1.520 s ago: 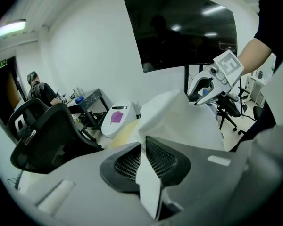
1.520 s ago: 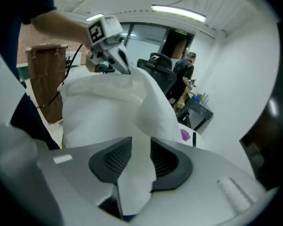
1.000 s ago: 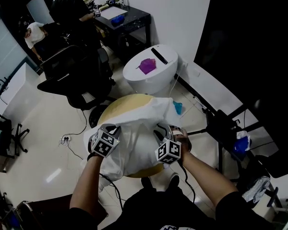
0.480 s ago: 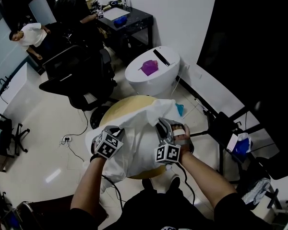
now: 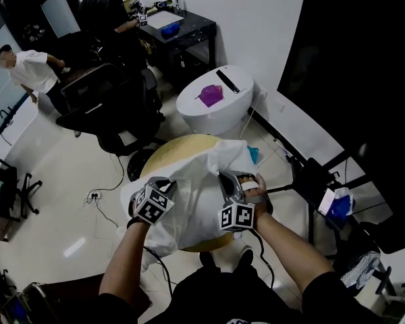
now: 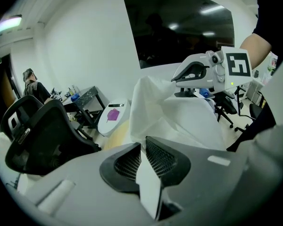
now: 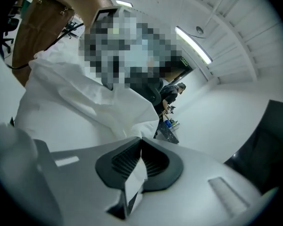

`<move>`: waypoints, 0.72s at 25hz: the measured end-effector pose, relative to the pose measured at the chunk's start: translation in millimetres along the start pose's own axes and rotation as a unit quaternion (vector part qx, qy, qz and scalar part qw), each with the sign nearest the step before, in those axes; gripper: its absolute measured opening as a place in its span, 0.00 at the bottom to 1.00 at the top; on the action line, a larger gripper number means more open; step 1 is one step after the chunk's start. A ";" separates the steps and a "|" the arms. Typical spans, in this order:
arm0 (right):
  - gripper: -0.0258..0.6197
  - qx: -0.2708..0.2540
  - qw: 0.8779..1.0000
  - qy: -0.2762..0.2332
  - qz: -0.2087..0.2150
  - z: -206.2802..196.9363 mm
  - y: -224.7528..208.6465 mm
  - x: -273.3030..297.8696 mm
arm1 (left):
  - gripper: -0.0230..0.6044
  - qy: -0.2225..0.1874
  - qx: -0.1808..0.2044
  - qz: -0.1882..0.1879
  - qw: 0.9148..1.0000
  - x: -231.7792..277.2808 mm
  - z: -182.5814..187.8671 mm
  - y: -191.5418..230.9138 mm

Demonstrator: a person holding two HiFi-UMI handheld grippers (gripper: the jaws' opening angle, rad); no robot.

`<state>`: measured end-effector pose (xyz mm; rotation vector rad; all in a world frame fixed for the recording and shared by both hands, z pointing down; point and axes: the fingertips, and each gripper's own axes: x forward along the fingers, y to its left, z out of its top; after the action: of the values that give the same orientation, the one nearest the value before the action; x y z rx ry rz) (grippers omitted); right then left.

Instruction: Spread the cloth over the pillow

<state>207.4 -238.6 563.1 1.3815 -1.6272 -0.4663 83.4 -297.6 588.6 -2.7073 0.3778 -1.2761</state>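
White-tiled floor (image 5: 61, 201), office chairs far left, and in the middle of it our round tan pillow (image 5: 172, 152) with the white cloth (image 5: 196, 204) heaped over its near and right side. The far-left rim is bare.

We are at the gripping step. The left gripper (image 6: 142, 145) is clamped on a fold of cloth, and the right gripper (image 7: 140, 140) has just snapped its jaws together on another fold, with a white strip pinched between them. Both holds sit on the near part of the heap.

Next, we reckon, comes lifting and drawing the two holds apart, then carrying the slack toward the far-left rim without losing either pinch.

As for containers, the white tub (image 5: 212, 117) beyond the pillow carries a purple lump (image 5: 208, 93) on its top. We cannot see what is inside.
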 end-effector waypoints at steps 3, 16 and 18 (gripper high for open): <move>0.05 0.065 0.998 -0.007 0.002 -3.4 -20.9 -18.3 | 0.08 -0.008 0.016 0.000 1.000 -8.5 7.8 -2.8; 0.06 0.230 0.967 -0.025 0.110 -76.8 -62.3 -92.4 | 0.08 -0.035 0.131 -0.075 0.988 -41.8 66.5 -75.2; 0.06 0.236 0.964 -0.019 0.120 -92.4 -58.6 -98.8 | 0.08 -0.032 0.154 -0.087 0.984 -42.8 75.1 -96.7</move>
<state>311.3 -140.9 525.5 1.4894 -1.9908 0.0474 131.7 -192.3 530.1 -2.5510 -0.0617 -1.1701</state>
